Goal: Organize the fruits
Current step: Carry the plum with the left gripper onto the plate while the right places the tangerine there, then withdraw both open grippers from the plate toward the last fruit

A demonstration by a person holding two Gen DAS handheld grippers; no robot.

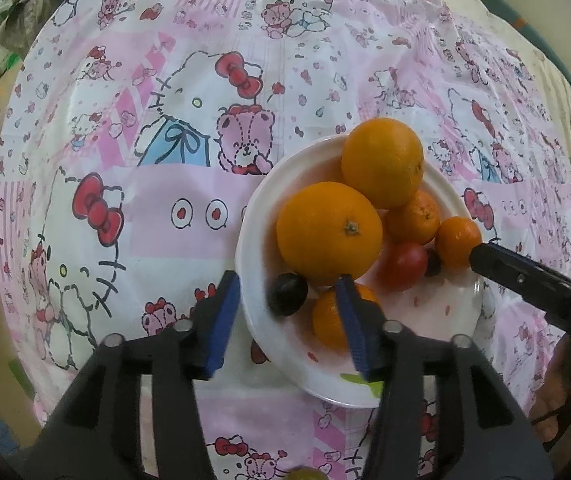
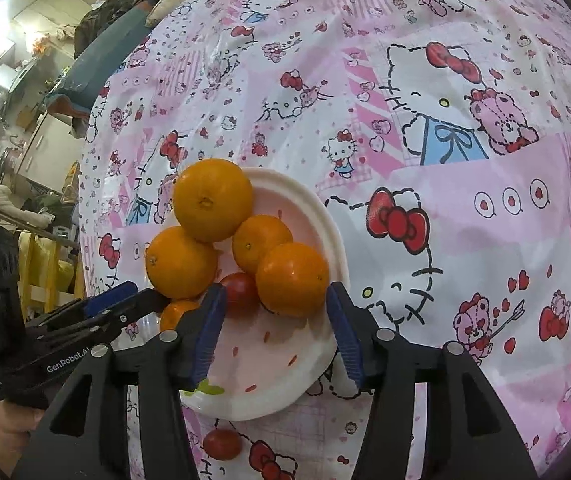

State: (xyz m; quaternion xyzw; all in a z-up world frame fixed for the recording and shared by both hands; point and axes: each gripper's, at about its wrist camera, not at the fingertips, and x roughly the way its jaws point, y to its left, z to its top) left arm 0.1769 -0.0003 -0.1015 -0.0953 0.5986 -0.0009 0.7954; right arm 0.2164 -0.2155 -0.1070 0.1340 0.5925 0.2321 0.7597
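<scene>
Right gripper (image 2: 275, 332), fingers wide, straddles the small orange (image 2: 291, 279) at the plate's (image 2: 325, 216) near-right rim; left gripper (image 1: 291, 320) likewise wide.

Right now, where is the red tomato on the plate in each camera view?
Left wrist view: red tomato right of centre, below the small oranges, beside a dark grape.
Right wrist view: red tomato centre-left, just beyond the right gripper.
Shared landmark: the white plate.
</scene>
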